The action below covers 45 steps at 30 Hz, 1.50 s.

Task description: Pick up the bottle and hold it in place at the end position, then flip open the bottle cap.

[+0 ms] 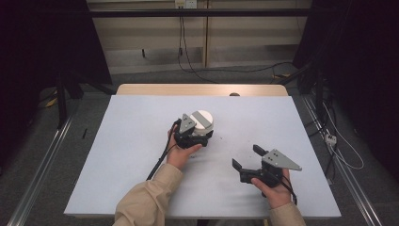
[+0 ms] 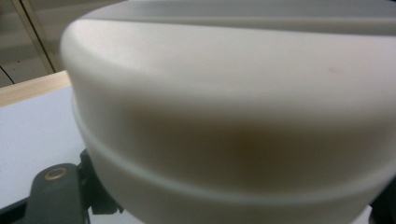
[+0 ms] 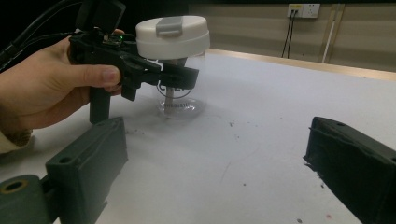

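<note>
A: In the high view, where was the jar (image 1: 203, 123) relative to the left gripper (image 1: 196, 139)?

B: It stood just ahead of that gripper, away from the person, on the table (image 1: 141, 141). The 2 jaws reached forward around its clear body, under the white lid (image 1: 202, 117). The jar's long axis was upright, so the jaws met it from the side.

A: And the right gripper (image 1: 246, 157)?

B: It hovered well apart, nearer the person and off to the jar's right, with its 2 jaws spread and nothing between them. The left hand (image 1: 181, 151) was clearly the nearer one.

A: What did the left gripper view add?

B: The lid (image 2: 233, 107) loomed right up against the camera, above and ahead of the jaws. 1 dark jaw base sat low at the left. I couldn't see the grip itself there.

A: And the right gripper view?

B: That one settled it. The left gripper (image 3: 180, 77) was clamped on the jar (image 3: 175, 70) just beneath the lid (image 3: 173, 35), jaws level, jar standing straight on the table (image 3: 261, 116). From the right gripper (image 3: 215, 163), the jar lay ahead and to the left, with bare table between. Its own jaws gaped wide and empty.

A: So what did the next move hinge on?

B: I'd judge the lid: it sat above the left jaws, free for the right gripper to come at from above.
</note>
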Each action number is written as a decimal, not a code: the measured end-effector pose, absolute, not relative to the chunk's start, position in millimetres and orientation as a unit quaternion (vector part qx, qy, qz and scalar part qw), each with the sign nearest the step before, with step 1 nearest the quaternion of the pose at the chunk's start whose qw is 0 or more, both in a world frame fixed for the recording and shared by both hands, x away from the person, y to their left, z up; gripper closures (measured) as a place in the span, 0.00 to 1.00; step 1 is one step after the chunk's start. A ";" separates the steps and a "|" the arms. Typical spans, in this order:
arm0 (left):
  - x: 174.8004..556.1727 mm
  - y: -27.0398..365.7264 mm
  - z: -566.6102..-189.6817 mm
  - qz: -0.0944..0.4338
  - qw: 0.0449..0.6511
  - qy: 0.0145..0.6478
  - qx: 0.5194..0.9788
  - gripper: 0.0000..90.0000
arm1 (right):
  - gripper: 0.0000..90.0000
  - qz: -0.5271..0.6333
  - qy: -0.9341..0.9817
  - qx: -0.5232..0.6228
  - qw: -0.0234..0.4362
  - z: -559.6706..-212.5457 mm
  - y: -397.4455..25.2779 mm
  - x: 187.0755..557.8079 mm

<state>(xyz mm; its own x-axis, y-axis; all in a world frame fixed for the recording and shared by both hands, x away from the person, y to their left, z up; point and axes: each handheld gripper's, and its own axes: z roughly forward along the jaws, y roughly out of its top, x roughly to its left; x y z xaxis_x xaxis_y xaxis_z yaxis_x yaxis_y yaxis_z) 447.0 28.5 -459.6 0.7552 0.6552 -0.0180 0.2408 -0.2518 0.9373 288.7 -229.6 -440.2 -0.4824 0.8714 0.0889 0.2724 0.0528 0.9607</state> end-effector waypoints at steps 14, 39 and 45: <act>447.0 28.6 -459.6 0.194 0.536 0.290 0.769 0.21 | 0.08 0.533 0.676 0.429 0.274 -436.4 -206.9 311.6; 446.9 28.3 -459.9 0.192 0.535 0.293 0.769 0.21 | 0.09 0.516 0.692 0.426 0.271 -428.2 -188.0 340.3; 447.0 28.5 -459.9 0.191 0.535 0.293 0.769 0.21 | 0.09 0.513 0.696 0.424 0.271 -428.4 -185.2 344.9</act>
<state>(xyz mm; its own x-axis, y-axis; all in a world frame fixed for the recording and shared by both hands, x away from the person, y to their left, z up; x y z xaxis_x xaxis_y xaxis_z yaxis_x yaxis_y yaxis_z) 447.0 28.5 -459.9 0.7555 0.6548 -0.0205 0.2464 -0.2550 0.9350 344.9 -185.2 -428.4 -0.4934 0.8679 0.0576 0.3117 0.1146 0.9432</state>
